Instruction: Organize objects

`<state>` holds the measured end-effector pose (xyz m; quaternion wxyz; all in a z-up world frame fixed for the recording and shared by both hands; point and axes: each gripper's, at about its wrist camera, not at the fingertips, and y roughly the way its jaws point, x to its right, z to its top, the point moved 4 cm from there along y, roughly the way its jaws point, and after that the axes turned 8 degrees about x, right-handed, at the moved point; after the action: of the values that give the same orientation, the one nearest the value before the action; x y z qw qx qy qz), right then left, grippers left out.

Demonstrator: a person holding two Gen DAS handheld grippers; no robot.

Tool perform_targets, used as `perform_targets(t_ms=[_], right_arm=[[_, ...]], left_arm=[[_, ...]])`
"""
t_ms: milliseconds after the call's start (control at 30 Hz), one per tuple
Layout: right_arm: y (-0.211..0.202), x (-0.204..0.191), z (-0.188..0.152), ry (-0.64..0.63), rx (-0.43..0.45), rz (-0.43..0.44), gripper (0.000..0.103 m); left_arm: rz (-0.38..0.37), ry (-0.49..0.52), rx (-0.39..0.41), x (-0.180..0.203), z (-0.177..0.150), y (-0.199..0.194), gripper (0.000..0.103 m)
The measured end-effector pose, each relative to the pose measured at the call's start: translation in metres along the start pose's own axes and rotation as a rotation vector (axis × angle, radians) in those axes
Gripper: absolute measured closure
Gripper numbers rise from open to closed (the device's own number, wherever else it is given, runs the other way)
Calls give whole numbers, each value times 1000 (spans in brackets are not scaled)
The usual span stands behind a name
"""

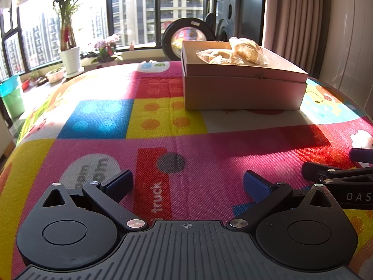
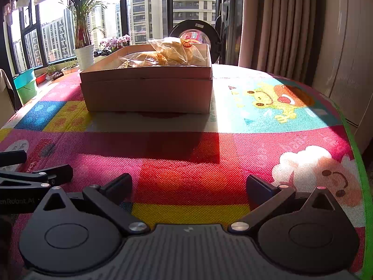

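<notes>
A shallow cardboard box (image 1: 242,91) (image 2: 146,93) stands on the colourful play mat (image 1: 163,121) (image 2: 256,144) at the far side. Several pastries wrapped in clear plastic (image 1: 235,52) (image 2: 167,52) lie heaped inside it. My left gripper (image 1: 188,183) hovers low over the mat's near part, open, with nothing between its blue pads (image 1: 255,184). My right gripper (image 2: 189,185) is open too and holds nothing, well short of the box. Each gripper shows at the edge of the other's view: the right one (image 1: 340,175), the left one (image 2: 35,175).
Behind the box stand a round black-rimmed object (image 1: 187,36) and a dark speaker (image 1: 229,16). Potted plants (image 1: 66,35) (image 2: 82,35) and flowers line the window sill. A curtain (image 2: 279,28) hangs at the right. A green bucket (image 1: 11,93) sits at the left. The mat's green edge (image 2: 359,163) drops off at right.
</notes>
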<state>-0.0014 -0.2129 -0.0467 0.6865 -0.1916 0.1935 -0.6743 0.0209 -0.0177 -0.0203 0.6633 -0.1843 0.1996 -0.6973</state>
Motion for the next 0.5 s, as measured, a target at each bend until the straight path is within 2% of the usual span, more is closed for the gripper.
perform_targets(t_ms=[500], right_arm=[[2,-1,-1,2,1,3,0]], left_arm=[[5,4,0,0,0,-1,0]])
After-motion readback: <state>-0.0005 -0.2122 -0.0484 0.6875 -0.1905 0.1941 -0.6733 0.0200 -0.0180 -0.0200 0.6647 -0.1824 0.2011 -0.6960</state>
